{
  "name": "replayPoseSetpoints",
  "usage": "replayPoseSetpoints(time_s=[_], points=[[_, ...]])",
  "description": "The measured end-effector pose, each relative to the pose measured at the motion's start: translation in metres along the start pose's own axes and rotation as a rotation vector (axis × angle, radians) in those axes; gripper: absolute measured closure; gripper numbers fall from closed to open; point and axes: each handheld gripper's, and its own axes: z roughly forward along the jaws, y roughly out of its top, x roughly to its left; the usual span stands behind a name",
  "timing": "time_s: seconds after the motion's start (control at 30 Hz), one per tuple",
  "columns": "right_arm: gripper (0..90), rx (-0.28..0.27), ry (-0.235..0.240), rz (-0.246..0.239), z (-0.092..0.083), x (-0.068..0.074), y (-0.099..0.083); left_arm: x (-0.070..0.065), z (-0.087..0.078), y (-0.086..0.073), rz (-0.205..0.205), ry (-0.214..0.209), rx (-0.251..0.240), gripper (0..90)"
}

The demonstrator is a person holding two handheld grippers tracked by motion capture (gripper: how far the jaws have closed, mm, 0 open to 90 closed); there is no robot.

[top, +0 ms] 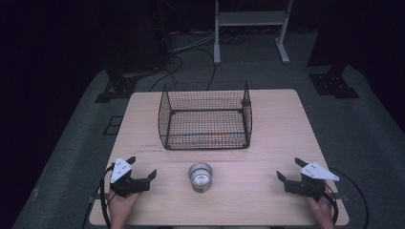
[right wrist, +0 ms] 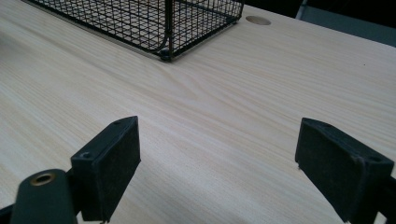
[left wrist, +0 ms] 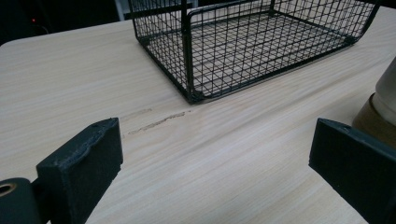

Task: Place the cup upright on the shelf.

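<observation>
Cup (top: 200, 176) stands upright at the table's (top: 267, 200) near edge between both grippers, left (top: 142, 172) and right (top: 289, 171), whose jaws gape wide and empty, seemingly staged for lifting into the basket (top: 205, 119) just behind.

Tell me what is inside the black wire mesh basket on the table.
The black wire mesh basket looks empty: through its mesh only the light wooden table shows in the high view and both gripper views. Nothing inside appears covered; its open near side faces the small metal cup.

High view: above table's near edge, looking fwd/down, far.
Gripper views: low, close over table (top: 277, 119); both share wire basket (left wrist: 243, 42).
</observation>
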Motion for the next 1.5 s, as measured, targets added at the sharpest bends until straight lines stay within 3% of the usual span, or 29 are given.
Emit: replayPoseSetpoints(time_s=[0.2,0.3,0.47,0.7,1.1,1.27,1.5], points=[[13.4,-0.001,0.003,-0.001,0.0,0.0,0.0,-0.004,0.0,0.002,0.01,-0.025,-0.008,1.8],[13.4,0.001,0.003,-0.003,0.0,0.0,0.0,-0.009,0.002,0.004,0.044,-0.018,0.002,1.8],[13.4,0.001,0.003,-0.004,0.0,0.001,0.0,-0.012,0.003,0.003,0.045,-0.034,0.002,1.8],[13.4,0.0,0.005,-0.005,0.0,0.001,0.0,-0.02,0.005,0.007,0.06,-0.129,-0.027,1.8],[13.4,0.001,0.003,-0.005,0.0,0.001,0.0,-0.028,0.003,0.023,0.046,-0.235,-0.107,1.8],[13.4,0.001,0.003,-0.005,0.0,0.001,0.0,-0.034,0.006,0.032,0.065,-0.277,-0.1,1.8],[13.4,0.001,0.002,-0.003,0.0,0.0,0.0,-0.048,0.012,0.039,0.126,-0.334,-0.071,1.8]])
